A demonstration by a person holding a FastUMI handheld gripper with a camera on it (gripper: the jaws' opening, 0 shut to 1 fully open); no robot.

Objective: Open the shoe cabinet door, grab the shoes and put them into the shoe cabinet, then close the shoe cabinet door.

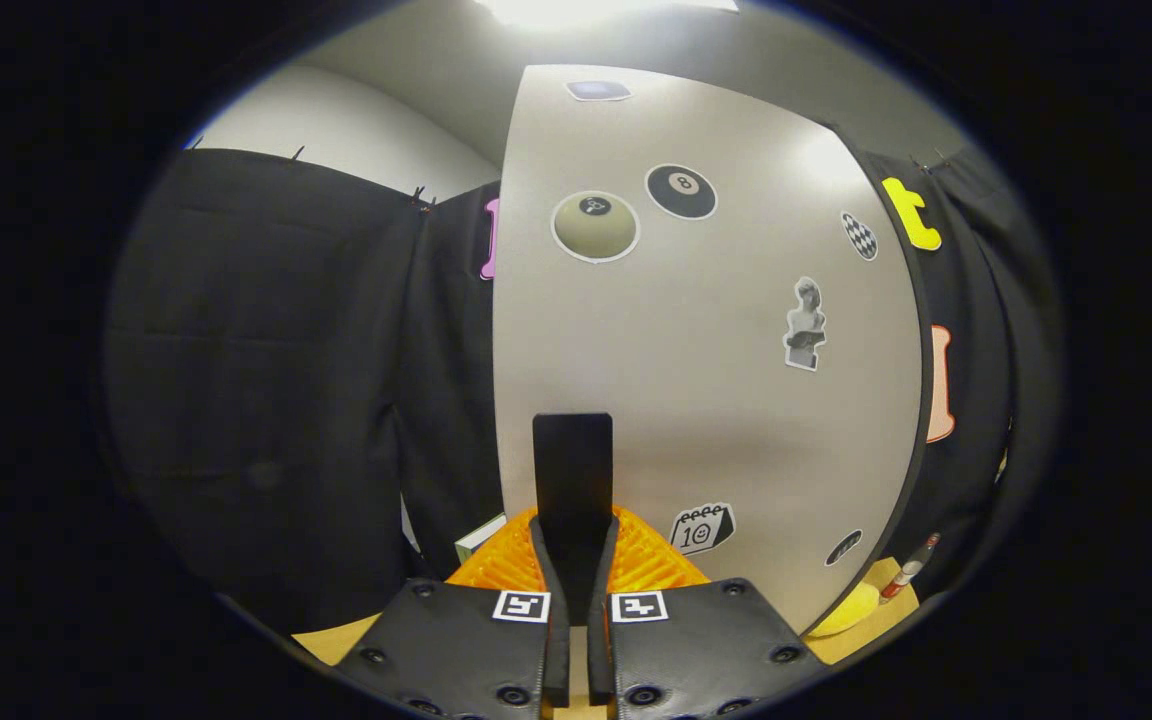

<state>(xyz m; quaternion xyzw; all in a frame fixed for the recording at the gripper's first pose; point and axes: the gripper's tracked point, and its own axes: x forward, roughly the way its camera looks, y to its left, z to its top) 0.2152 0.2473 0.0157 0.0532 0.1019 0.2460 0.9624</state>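
Hand-held gripper is closed down on the door handle, a dark flat upright tab on the cabinet door. Both fingers press on the lower part of the handle from either side; the handle's top sticks up above the fingertips. The gap between the fingers is just the handle's thickness, so nearly closed.

The door is a pale grey panel with a dark edge, right ahead of the fingers and very close. It's upright; the fisheye bows it. Whether it's fully shut or slightly ajar, can't tell from this angle. The cabinet body isn't visible behind the panel.

Stickers on the door: an 8-ball and a beige ball side by side near the top, a checkered oval toward the right edge, a bust figure mid-right, a calendar sticker low down just right of the fingers, and a small dark oval near the lower right edge.

Black cloth wall hangs left and right of the door. Wooden tabletop shows low, on both sides of the gripper body. A bottle with a red cap stands low right, beyond the door's edge, with something yellow beside it, unclear what. The corner of a light box sits just left of the fingers.
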